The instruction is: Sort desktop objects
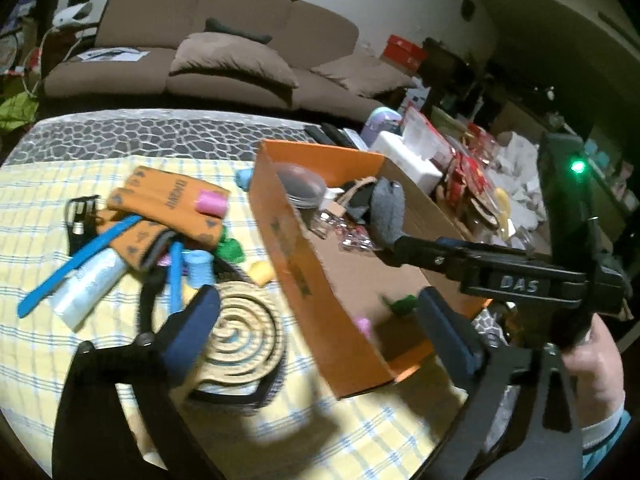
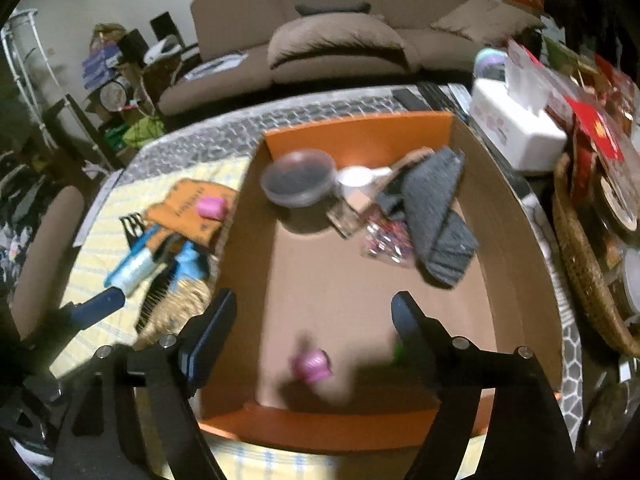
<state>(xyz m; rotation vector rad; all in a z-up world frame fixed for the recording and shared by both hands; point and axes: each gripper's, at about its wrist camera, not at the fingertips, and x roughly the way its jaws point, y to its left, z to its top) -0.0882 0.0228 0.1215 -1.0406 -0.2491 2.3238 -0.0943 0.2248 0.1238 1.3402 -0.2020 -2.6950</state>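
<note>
An orange cardboard box [image 2: 360, 132] with a brown floor lies on the yellow checked cloth. My right gripper [image 2: 316, 320] hangs open over its near end. A blurred pink hair roller [image 2: 312, 364] sits on the box floor below the jaws, with a green piece [image 2: 398, 350] by the right finger. My left gripper [image 1: 316, 320] is open too, astride the box's long wall [image 1: 304, 280], holding nothing. Left of the box lie orange pouches [image 1: 168, 200], a second pink roller [image 1: 212, 202], a blue comb [image 1: 76, 264], a white tube [image 1: 88, 288] and a tan spiral mat [image 1: 244, 328].
The far end of the box holds a round dark tub [image 2: 298, 178], a grey cloth [image 2: 440, 216] and a shiny packet [image 2: 384, 236]. A white tissue box [image 2: 516, 128], red packets and a wicker basket [image 2: 584, 264] crowd the right. A brown sofa [image 1: 224, 56] stands behind.
</note>
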